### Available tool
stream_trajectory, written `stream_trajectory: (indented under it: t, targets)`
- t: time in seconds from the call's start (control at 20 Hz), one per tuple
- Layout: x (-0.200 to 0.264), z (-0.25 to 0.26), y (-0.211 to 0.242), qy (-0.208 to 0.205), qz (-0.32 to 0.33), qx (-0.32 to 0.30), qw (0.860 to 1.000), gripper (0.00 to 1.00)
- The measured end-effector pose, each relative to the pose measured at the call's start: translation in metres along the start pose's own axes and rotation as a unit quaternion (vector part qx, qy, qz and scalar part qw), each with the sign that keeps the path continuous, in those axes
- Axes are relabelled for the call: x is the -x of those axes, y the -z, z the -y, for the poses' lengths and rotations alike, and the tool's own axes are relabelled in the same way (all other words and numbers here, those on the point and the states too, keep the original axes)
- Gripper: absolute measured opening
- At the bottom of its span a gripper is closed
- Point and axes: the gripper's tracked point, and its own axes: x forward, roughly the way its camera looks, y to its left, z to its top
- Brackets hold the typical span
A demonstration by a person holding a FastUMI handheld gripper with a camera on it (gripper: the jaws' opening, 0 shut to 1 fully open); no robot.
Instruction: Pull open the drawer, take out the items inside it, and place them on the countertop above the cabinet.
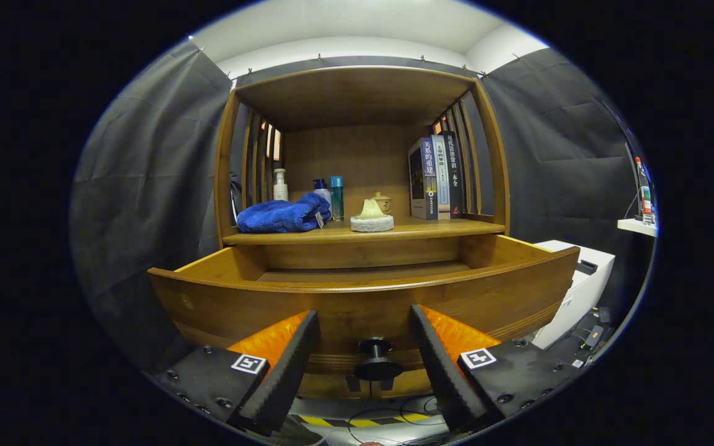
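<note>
The gripper is held low in front of the cabinet with its two fingers spread wide, gripping nothing. Between the fingers, touched by neither, sits the dark round knob on the front of the drawer. The drawer stands pulled out toward the gripper, its curved wooden front filling the space just ahead of the fingers. From this low angle I see only its rim and side walls; whatever lies inside is hidden.

Above the drawer runs the countertop of the wooden cabinet. On it, toward the left, a crumpled blue cloth lies in a heap. Behind the cloth stand a white pump bottle, another bottle with a dark blue cap and a teal can. Near the middle rests a pale yellow-green piece on a round white base, with a small lidded jar just behind it. A few books stand upright against the slatted right side.

To the right of the cabinet sits a white box-like unit, and cables and yellow-black striped tape lie on the floor below the drawer.
</note>
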Motion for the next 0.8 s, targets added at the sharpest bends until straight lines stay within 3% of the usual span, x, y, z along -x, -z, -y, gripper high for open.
stream_trajectory:
  t: [0.8]
  targets:
    - [-0.123, 0.01, -0.018, 0.004, -0.006, 0.0, 1.0, 0.98]
